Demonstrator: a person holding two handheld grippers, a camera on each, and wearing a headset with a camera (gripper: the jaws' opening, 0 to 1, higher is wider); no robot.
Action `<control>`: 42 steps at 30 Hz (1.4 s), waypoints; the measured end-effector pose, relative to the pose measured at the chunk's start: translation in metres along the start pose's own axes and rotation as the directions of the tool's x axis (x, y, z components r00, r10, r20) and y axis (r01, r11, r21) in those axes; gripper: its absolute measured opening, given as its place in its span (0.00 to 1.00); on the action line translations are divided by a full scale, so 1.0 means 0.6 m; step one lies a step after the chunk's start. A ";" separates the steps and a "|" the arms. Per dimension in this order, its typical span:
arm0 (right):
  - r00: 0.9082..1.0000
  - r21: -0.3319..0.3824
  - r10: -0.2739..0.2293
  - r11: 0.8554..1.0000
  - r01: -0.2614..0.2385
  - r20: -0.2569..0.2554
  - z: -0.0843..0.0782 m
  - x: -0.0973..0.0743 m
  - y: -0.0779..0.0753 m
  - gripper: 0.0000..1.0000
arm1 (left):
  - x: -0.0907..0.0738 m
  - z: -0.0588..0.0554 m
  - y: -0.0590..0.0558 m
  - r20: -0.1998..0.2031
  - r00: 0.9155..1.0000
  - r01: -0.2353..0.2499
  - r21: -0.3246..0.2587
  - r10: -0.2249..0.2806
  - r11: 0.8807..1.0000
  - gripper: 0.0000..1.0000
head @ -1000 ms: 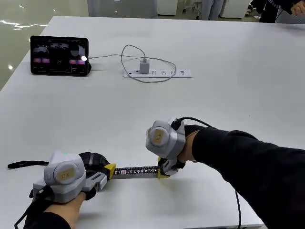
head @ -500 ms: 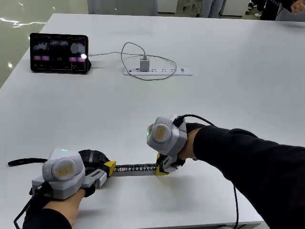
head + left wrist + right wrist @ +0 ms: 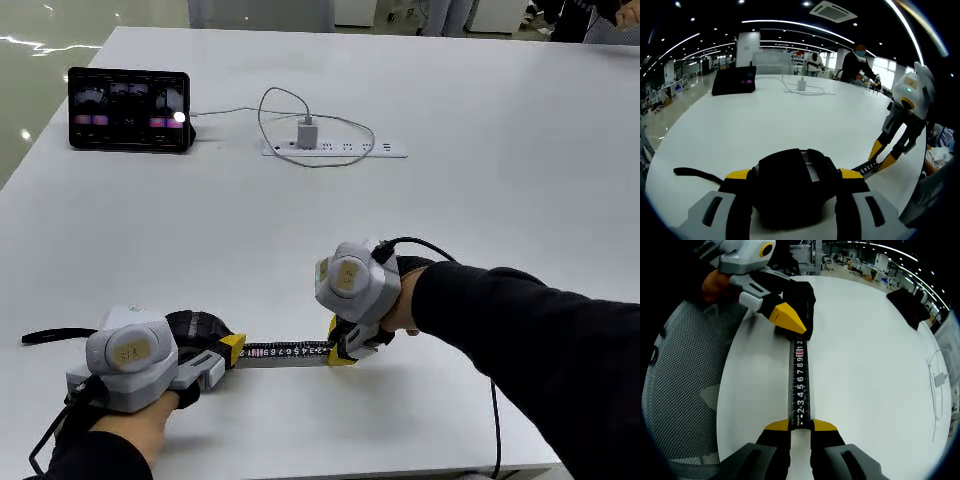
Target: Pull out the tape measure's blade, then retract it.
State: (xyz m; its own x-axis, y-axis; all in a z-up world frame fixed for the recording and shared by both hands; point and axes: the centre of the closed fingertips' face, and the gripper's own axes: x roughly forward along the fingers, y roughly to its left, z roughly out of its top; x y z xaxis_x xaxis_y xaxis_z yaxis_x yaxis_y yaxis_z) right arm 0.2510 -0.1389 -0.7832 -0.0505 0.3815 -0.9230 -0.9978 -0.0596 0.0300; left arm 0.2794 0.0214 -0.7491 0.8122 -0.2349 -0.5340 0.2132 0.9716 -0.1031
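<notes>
A black tape measure case [image 3: 196, 328] rests on the white table [image 3: 450, 180] at the near left. My left gripper [image 3: 215, 342] is shut on the case [image 3: 790, 192], one yellow-tipped jaw on each side of it. The blade [image 3: 285, 350], black with white numerals, runs a short way right from the case, low over the table. My right gripper [image 3: 340, 355] is shut on the blade's tip. In the right gripper view the blade [image 3: 799, 382] stretches from my right gripper [image 3: 800, 426] to the case [image 3: 801, 300]. The right gripper's fingertips [image 3: 879, 156] and the blade [image 3: 865, 169] appear at the right of the left gripper view.
A tablet [image 3: 130, 97] stands at the back left, and a power strip [image 3: 335, 151] with a white charger and looped cable lies behind centre. A black strap [image 3: 55, 335] trails left of the case. The table's front edge [image 3: 400, 470] is close. A mesh chair [image 3: 680, 390] stands beside it.
</notes>
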 end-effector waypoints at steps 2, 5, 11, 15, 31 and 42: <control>1.000 0.008 0.003 1.000 -0.003 0.001 0.000 0.000 0.000 0.11 | -0.001 0.000 0.000 -0.003 1.000 0.002 -0.001 -0.002 1.000 0.62; 1.000 0.021 0.002 1.000 -0.002 0.005 0.002 0.000 -0.001 0.11 | 0.000 -0.001 -0.001 -0.008 1.000 0.002 0.005 -0.002 1.000 0.62; 1.000 0.082 0.002 0.997 -0.003 0.011 0.005 0.000 -0.002 0.11 | 0.000 0.000 -0.002 -0.002 1.000 -0.003 0.007 0.003 1.000 0.63; 1.000 0.097 0.004 0.995 -0.006 0.020 0.005 0.000 -0.001 0.11 | 0.000 0.002 -0.001 -0.001 1.000 -0.018 0.009 0.018 1.000 0.64; 0.999 0.093 -0.010 0.996 0.005 0.045 0.010 0.002 -0.002 0.11 | -0.002 -0.003 -0.002 -0.022 1.000 0.021 0.025 -0.020 0.999 0.62; 0.999 0.098 -0.005 0.995 0.000 0.050 0.017 0.005 -0.003 0.11 | -0.002 -0.003 -0.001 -0.023 1.000 0.022 0.021 -0.022 1.000 0.62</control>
State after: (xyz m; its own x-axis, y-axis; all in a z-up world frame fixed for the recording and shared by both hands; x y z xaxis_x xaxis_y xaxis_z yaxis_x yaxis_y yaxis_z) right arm 0.2523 -0.1280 -0.7823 -0.0479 0.4276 -0.9027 -0.9972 0.0309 0.0675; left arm 0.2774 0.0214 -0.7498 0.7949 -0.2550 -0.5506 0.2426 0.9653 -0.0968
